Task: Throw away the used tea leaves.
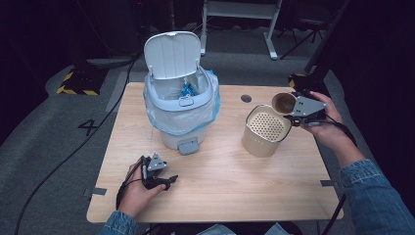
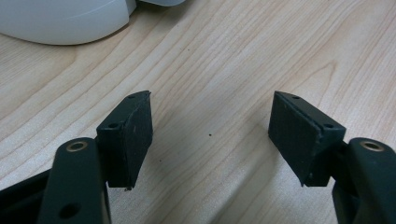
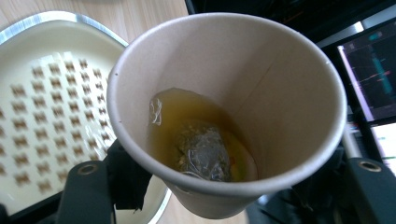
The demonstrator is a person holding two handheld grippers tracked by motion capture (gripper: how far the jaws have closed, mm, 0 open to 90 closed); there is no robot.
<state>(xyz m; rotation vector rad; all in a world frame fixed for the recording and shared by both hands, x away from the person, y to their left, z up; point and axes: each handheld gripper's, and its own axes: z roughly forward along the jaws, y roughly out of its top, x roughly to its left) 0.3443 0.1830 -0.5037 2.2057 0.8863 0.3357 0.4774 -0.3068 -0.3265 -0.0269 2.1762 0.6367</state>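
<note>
My right gripper [image 1: 292,111] is shut on a brown paper cup [image 1: 283,103], tilted above the right edge of a cream strainer bin [image 1: 265,130]. Inside the paper cup [image 3: 224,107] I see a wet tea bag [image 3: 203,151] lying in a little yellowish liquid. The strainer bin's perforated cream insert [image 3: 42,112] lies just beyond and below the cup. At the front left of the table my left gripper [image 1: 166,180] rests low over the wood, held by a hand. Its black fingers [image 2: 130,135] stand wide apart with bare table between them.
A white pedal bin [image 1: 180,98] with its lid up and a bluish liner stands at the table's [image 1: 220,171] back left; its pale base [image 2: 60,21] is near my left gripper. A grey cable hole [image 1: 246,98] sits behind the strainer bin. Table edges lie close to both hands.
</note>
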